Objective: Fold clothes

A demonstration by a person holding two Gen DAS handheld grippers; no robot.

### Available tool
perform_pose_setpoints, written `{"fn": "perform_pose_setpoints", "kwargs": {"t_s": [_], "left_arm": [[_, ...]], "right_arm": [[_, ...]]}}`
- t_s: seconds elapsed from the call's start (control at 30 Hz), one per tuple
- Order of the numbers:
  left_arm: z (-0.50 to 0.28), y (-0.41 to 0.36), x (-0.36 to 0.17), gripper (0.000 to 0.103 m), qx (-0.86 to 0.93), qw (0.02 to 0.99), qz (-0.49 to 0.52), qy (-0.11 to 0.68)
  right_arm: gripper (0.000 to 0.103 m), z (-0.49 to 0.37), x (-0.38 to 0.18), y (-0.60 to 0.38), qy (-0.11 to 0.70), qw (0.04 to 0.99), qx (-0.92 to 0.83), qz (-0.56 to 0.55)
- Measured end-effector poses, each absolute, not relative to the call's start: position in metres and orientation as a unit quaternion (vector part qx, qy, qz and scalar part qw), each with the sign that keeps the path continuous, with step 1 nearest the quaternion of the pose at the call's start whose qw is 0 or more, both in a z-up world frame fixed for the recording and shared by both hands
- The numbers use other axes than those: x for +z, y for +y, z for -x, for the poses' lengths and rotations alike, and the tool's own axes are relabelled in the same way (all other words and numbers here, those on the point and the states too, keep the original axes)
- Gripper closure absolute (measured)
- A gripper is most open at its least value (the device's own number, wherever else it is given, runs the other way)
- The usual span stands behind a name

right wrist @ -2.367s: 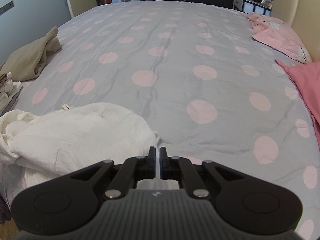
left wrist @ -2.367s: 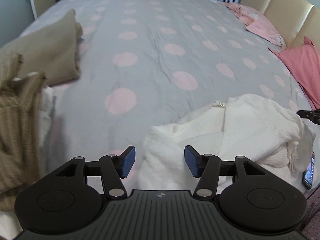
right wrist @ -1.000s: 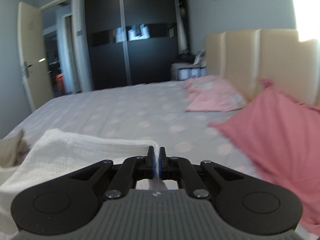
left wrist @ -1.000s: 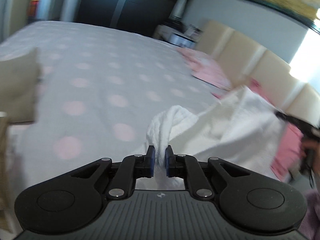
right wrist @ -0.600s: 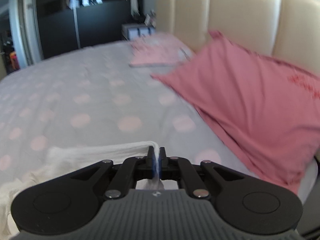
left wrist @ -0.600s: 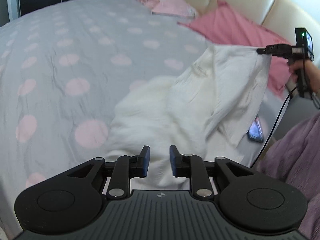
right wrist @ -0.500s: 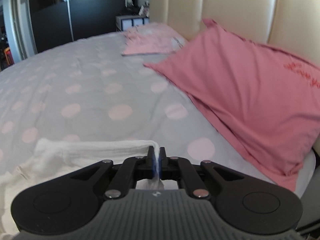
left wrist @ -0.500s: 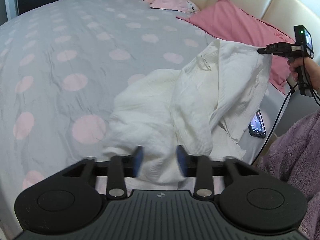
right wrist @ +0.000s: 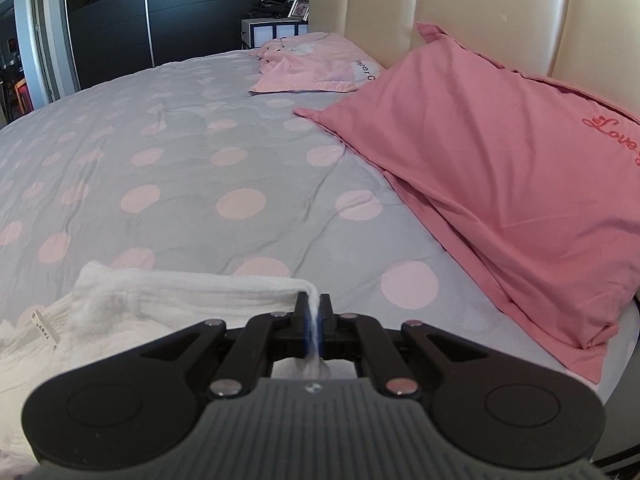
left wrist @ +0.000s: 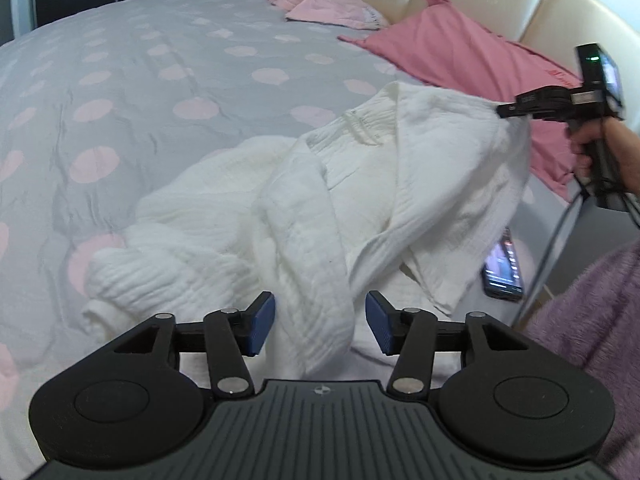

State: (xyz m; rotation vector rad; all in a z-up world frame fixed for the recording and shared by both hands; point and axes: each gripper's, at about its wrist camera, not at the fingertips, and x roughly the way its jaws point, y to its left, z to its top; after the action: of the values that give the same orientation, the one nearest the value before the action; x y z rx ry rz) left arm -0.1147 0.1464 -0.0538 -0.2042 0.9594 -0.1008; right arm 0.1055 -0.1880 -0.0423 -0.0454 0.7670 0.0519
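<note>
A crumpled white garment (left wrist: 360,184) lies on the grey bed cover with pink dots (left wrist: 160,80). My left gripper (left wrist: 320,320) hovers low over its near end. The blue pads stand apart on either side of a hanging fold without pressing it, and the jaws are closing. My right gripper (right wrist: 314,316) is shut on a corner of the white garment (right wrist: 180,292) and holds that edge lifted and stretched. In the left wrist view the right gripper (left wrist: 502,110) shows at the right, held by a hand, with the cloth draping down from its tip.
A deep pink pillow (right wrist: 500,184) leans on the cream headboard (right wrist: 440,0), close to the right gripper. A pale pink pillow (right wrist: 316,68) lies farther back. A phone (left wrist: 503,268) rests at the bed's edge beside a purple fleece sleeve (left wrist: 592,320).
The left gripper let go of the bunched cloth, opened and sank toward the heap. The right gripper came down and swung toward the pink pillow, its corner of cloth still pinched.
</note>
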Motion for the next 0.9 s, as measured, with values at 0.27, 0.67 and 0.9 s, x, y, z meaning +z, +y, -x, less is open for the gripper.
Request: {"fn": "perform_pose_setpoints", "kwargs": {"t_s": [0.27, 0.67, 0.9], "left_arm": [[0.130, 0.184, -0.017, 0.098, -0.009, 0.908, 0.129, 0.400], [0.168, 0.264, 0.159, 0.099, 0.110, 0.959, 0.057, 0.254], [0.190, 0.270, 0.272, 0.099, 0.164, 0.974, -0.002, 0.159]], "right_arm": [[0.099, -0.100, -0.037, -0.199, 0.368, 0.930, 0.029, -0.001], [0.099, -0.083, 0.065, -0.170, 0.241, 0.961, 0.110, -0.074], [0.099, -0.070, 0.176, -0.128, 0.119, 0.976, 0.170, -0.064]]}}
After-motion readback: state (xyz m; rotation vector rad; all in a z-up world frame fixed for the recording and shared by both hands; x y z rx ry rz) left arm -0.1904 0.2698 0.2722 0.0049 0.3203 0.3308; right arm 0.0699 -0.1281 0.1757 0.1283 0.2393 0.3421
